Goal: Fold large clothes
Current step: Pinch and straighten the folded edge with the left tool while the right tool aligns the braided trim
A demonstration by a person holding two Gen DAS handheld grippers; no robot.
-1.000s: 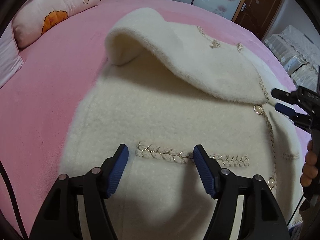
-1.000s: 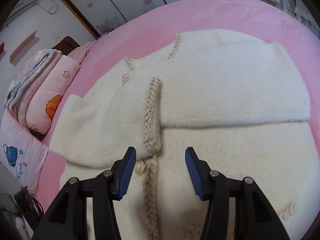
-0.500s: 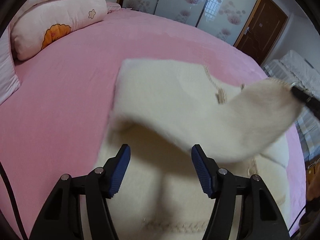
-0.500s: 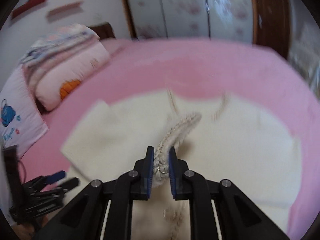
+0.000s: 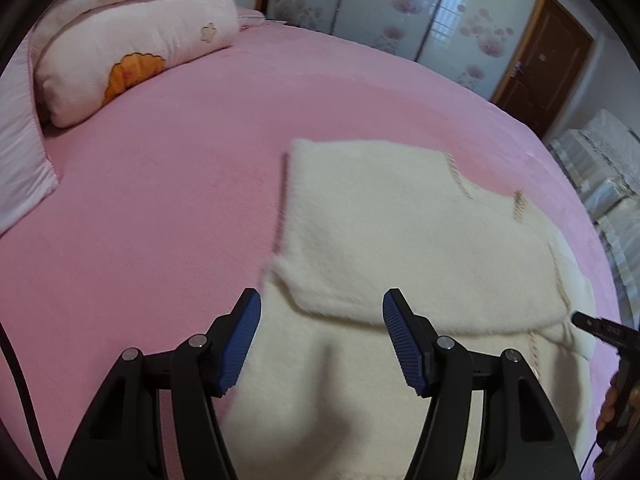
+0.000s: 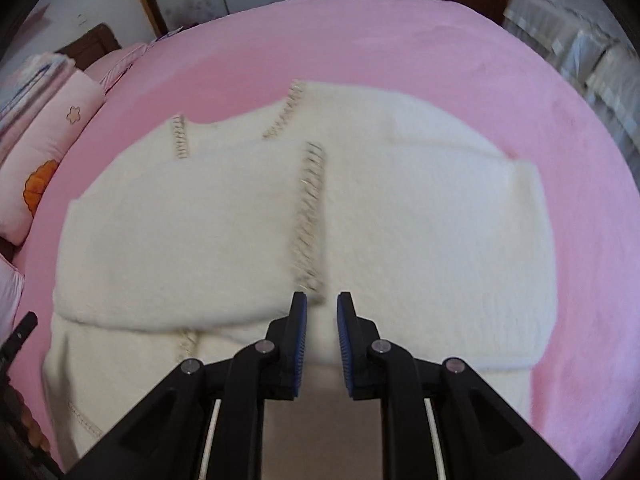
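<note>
A cream fluffy cardigan with braided trim lies on the pink bed, both sleeves folded across its chest. It fills the middle of the right wrist view. My left gripper is open and empty above the cardigan's lower left part. My right gripper is slightly open, holding nothing, just above the cuff end of the folded left sleeve. The right gripper's tip also shows at the right edge of the left wrist view.
The pink bed surrounds the cardigan. A pink pillow with an orange patch lies at the far left. Sliding wardrobe doors and a brown door stand behind. White covered furniture is at the right.
My right gripper lifted the sleeve cuff, carried it across the chest and let it go; its jaws have parted. The sleeve now lies flat. My left gripper stayed open and drew back.
</note>
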